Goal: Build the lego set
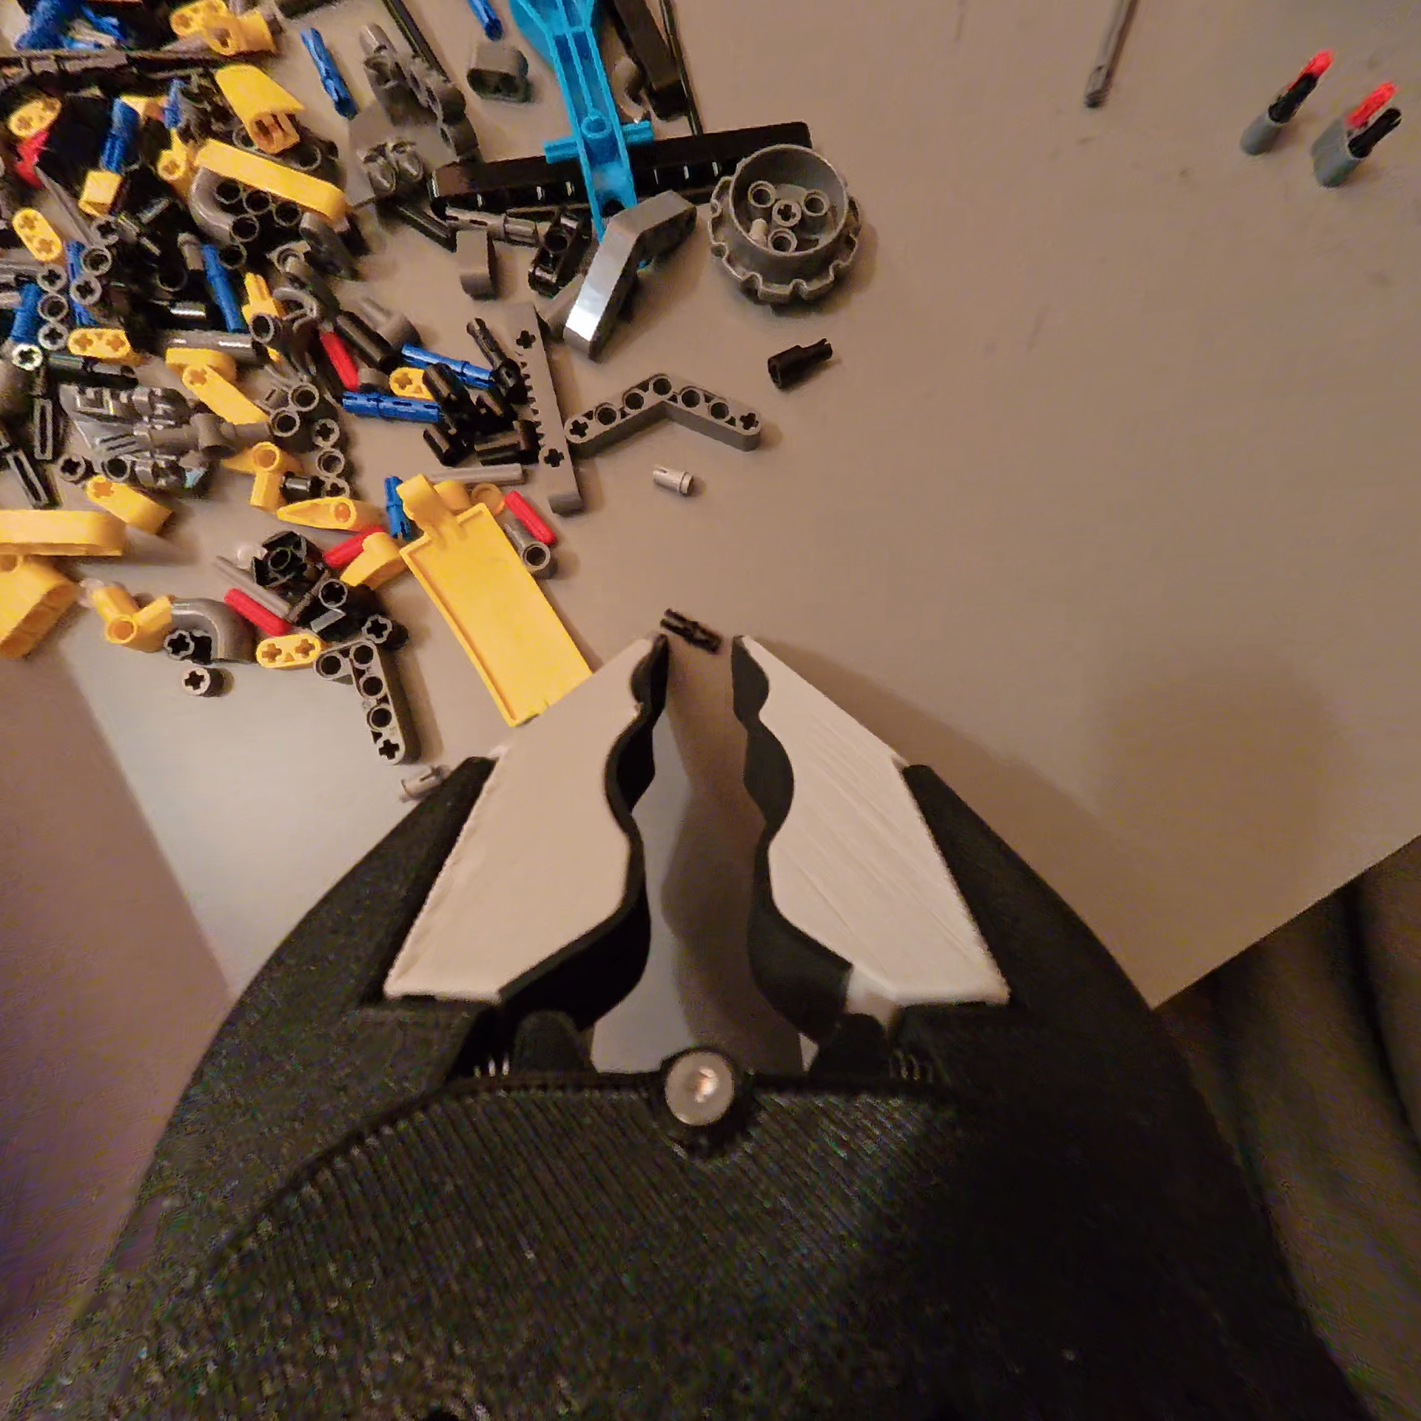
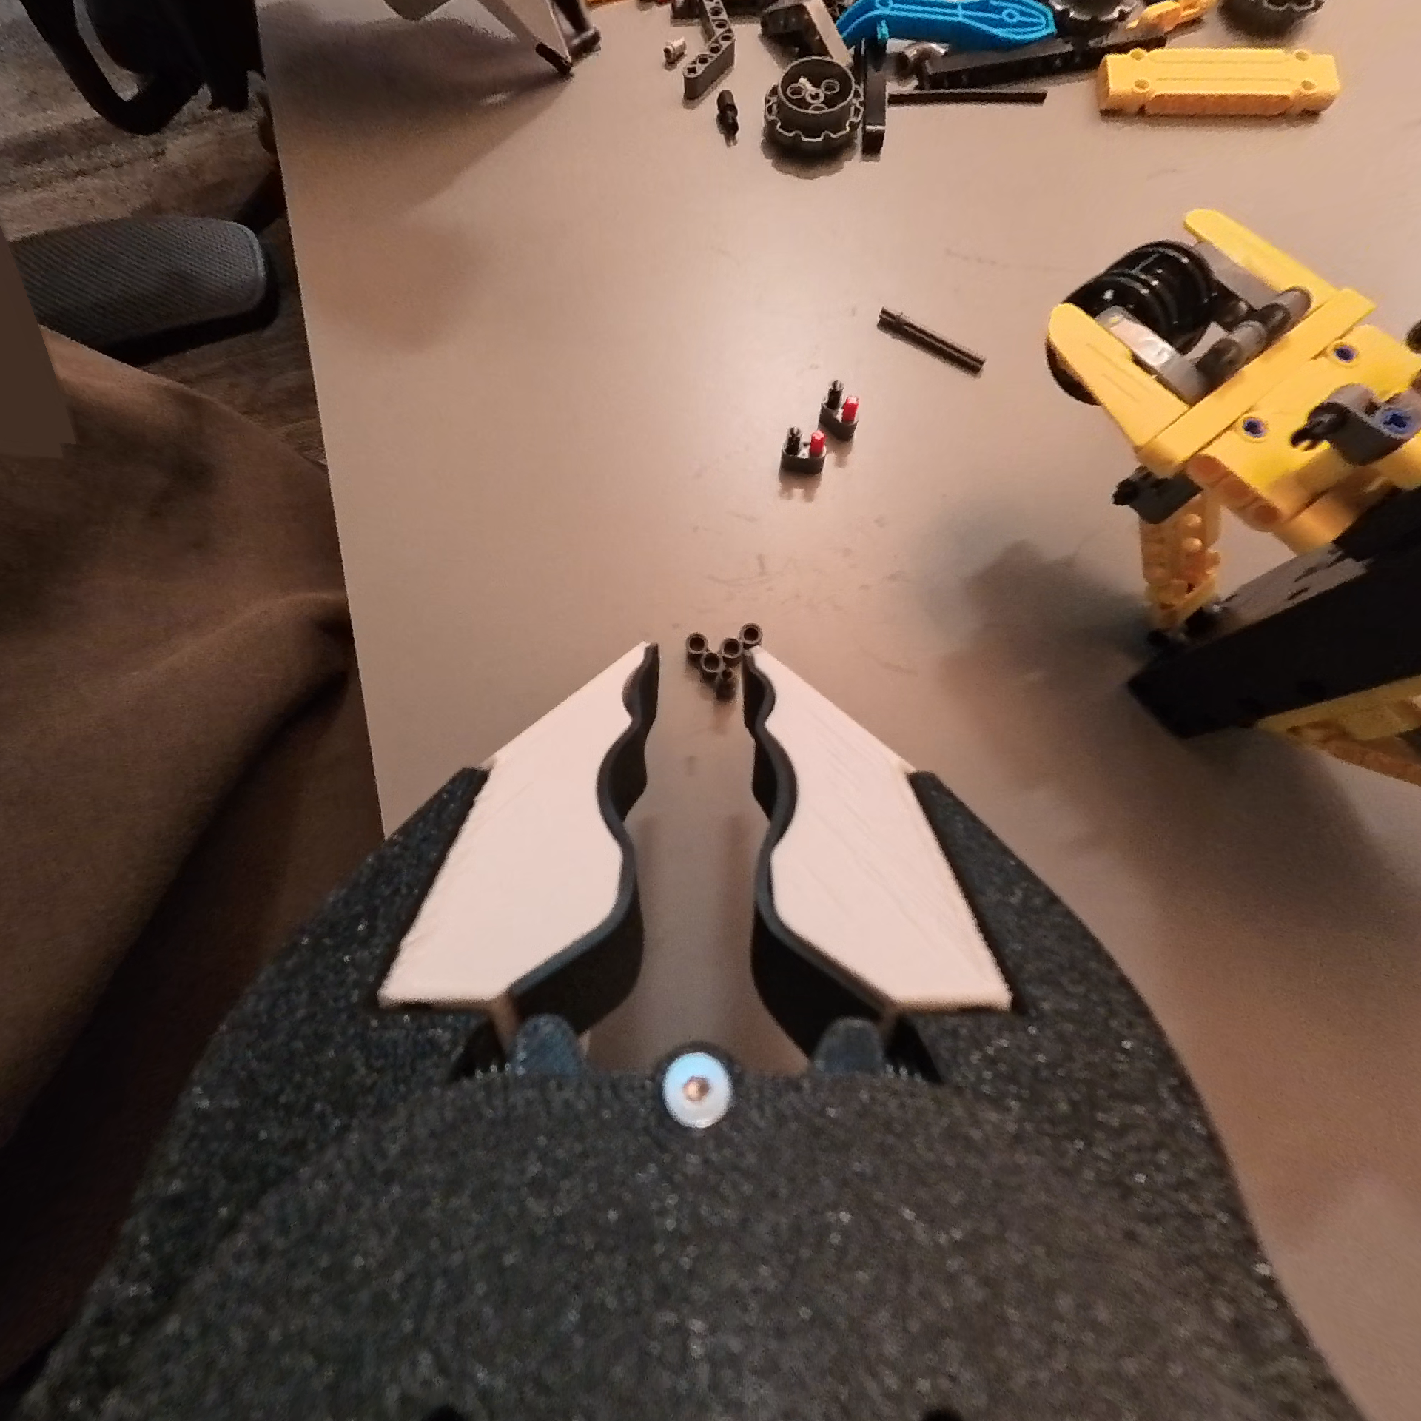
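Observation:
My left gripper [image 1: 698, 646] is open by a narrow gap, low over the grey table [image 1: 1076, 538]. A small black pin [image 1: 690, 629] lies right at its tips, touching the left fingertip; I cannot tell if it is pinched. A long yellow panel [image 1: 492, 607] lies just left of the fingers. My right gripper [image 2: 701, 653] is open over the table near its left edge. A cluster of small dark grey bushes [image 2: 719, 660] sits between its tips, against the right finger. The left gripper also shows far off in the right wrist view [image 2: 565, 46].
A big pile of yellow, black, blue and grey building parts [image 1: 192, 307] fills the left. A grey toothed hub [image 1: 784, 223] and two small grey connectors with red and black pins [image 2: 803, 454] lie apart. A yellow-black model [image 2: 1230, 430] stands right. Brown cloth [image 2: 154, 615] lies beyond the table edge. Spacing between my two grippers at the tips: around 30 cm. The right gripper is farther from the grey toothed hub [image 1: 784, 223], some 25 cm, than the left, some 11 cm. Seen from the right wrist view [image 2: 805, 91] as well.

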